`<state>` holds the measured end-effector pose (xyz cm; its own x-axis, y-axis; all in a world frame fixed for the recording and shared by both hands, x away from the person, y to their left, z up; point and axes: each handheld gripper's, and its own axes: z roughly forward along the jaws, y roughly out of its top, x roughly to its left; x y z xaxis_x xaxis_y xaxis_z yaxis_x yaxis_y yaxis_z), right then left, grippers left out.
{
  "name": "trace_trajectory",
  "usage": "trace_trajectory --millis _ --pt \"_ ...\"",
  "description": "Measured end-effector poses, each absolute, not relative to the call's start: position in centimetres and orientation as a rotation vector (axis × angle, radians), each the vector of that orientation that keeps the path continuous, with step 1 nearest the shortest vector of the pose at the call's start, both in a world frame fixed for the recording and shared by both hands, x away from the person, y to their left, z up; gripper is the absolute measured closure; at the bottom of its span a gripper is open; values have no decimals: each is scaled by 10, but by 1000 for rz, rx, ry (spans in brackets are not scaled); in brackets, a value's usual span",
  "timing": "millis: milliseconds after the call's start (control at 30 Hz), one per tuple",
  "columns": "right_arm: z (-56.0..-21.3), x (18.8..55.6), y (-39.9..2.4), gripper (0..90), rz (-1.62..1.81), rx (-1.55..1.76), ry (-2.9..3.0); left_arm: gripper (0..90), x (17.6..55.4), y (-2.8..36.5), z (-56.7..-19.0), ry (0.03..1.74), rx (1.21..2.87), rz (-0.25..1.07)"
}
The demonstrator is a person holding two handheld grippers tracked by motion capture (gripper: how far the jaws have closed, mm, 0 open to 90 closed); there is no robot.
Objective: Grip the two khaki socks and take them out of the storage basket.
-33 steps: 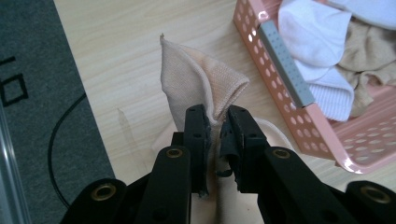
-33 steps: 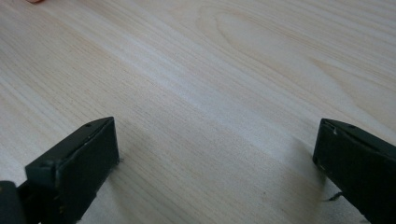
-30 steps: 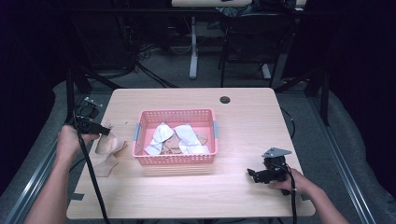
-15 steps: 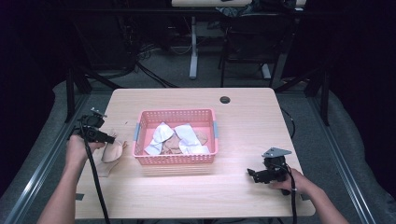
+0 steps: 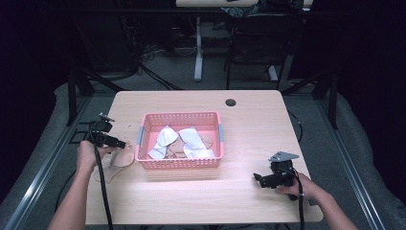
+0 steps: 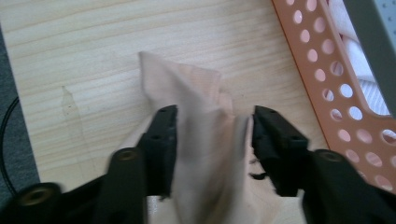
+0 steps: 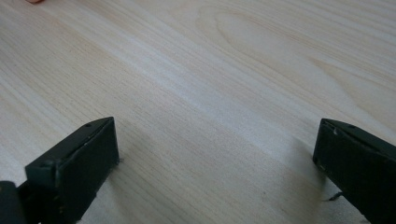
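Two grippers: left gripper (image 6: 212, 140) jaws spread around beige cloth (image 6: 201, 154) beside pink basket (image 5: 179, 165); right gripper (image 7: 217, 168) spread over table (image 7: 210, 70).

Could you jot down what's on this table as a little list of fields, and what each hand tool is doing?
Table: light wood table
Basket: pink perforated basket mid-table, holding white and beige cloths
Left gripper: jaws straddle a beige cloth beside the basket, not closed
Right gripper: jaws wide apart over bare wood, holding nothing
Other: dark round hole near far edge

Left gripper (image 5: 119, 143) now lower, down at the beige cloth (image 5: 122, 157).
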<state>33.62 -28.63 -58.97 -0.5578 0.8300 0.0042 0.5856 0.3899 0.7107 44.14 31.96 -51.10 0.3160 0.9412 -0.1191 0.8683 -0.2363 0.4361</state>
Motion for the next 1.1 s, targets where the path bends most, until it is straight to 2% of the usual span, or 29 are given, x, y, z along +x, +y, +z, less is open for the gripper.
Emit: trace_trajectory --millis 67,367,667,1100 --pt "-590 336 -286 0 963 1229 2301 317 436 322 -505 1592 2143 264" --pt "-590 336 -286 0 963 1229 2301 160 413 332 -475 1568 2076 354" --pt "-590 336 -286 0 958 1228 2301 121 386 326 -469 1534 2061 375" --pt "-590 336 -286 0 957 1227 2299 28 341 311 -494 1512 2080 401"
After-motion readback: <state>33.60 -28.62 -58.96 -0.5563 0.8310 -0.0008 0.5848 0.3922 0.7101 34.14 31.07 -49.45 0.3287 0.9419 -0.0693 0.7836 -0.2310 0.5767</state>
